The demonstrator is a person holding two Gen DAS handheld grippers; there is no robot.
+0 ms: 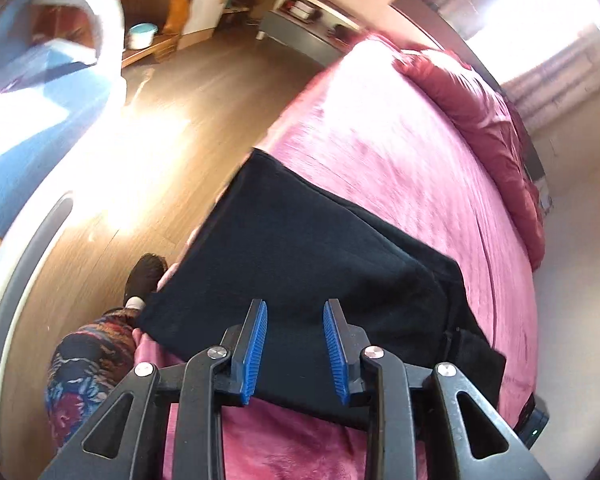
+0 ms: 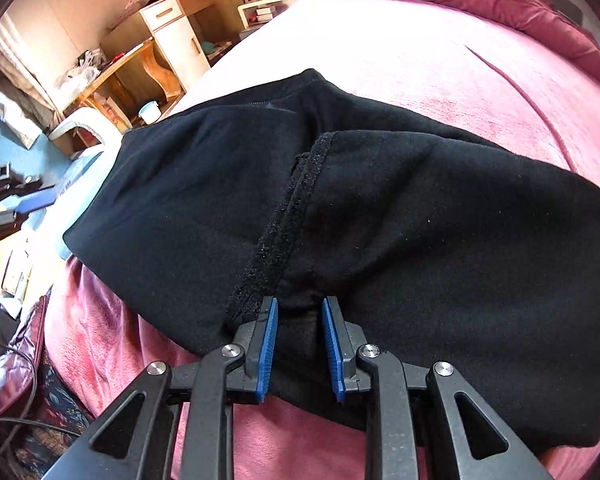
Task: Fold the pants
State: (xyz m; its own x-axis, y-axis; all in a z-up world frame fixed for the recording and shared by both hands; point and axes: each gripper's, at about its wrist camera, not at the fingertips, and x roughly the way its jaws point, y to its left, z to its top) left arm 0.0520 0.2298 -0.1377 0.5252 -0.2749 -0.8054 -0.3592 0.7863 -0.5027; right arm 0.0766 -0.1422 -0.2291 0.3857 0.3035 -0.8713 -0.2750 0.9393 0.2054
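Pants [image 2: 380, 220] overhang bed [image 2: 420, 72] edge, left.

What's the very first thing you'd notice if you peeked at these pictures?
The big black soft fabric pants jump out first, lying folded across the fuzzy pink bed blanket with a rough seam running down their middle. Right at the front, the right gripper has its blue ribbed pads on either side of a fold of the pants. In the left wrist view, the left gripper hangs open over the pants, beside a shiny wooden floor.
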